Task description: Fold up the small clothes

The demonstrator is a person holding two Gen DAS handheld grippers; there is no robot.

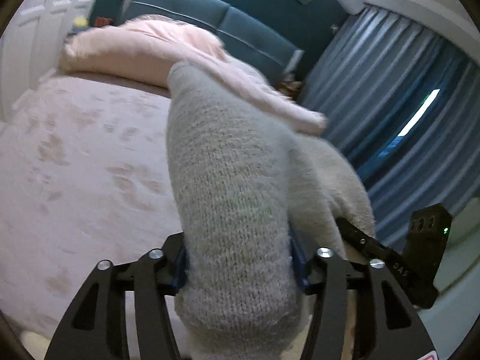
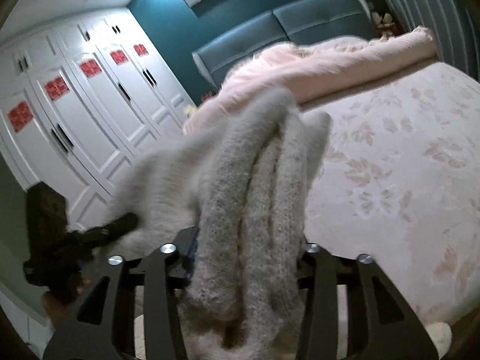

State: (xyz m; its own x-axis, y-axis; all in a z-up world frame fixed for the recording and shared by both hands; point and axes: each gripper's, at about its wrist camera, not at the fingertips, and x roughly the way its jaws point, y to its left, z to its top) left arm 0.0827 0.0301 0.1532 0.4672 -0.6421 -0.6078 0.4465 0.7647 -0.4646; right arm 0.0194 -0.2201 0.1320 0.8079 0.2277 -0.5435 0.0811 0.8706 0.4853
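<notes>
Knit garment (image 1: 237,180): pale grey-white, fuzzy. Bedspread (image 2: 405,165): pale pink, faint leaf print. Rolled blanket (image 1: 144,45): light pink, fluffy. Headboard (image 2: 300,27): teal. Curtain (image 1: 390,90): blue-grey, pleated. Wardrobe doors (image 2: 90,105): white, red square stickers. Gripper fingers (image 1: 147,294): black, blue pads.

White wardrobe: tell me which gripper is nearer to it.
Left. The left gripper holds the grey knit garment on the side toward the white wardrobe. The right gripper holds it farther off, toward the bed.
</notes>
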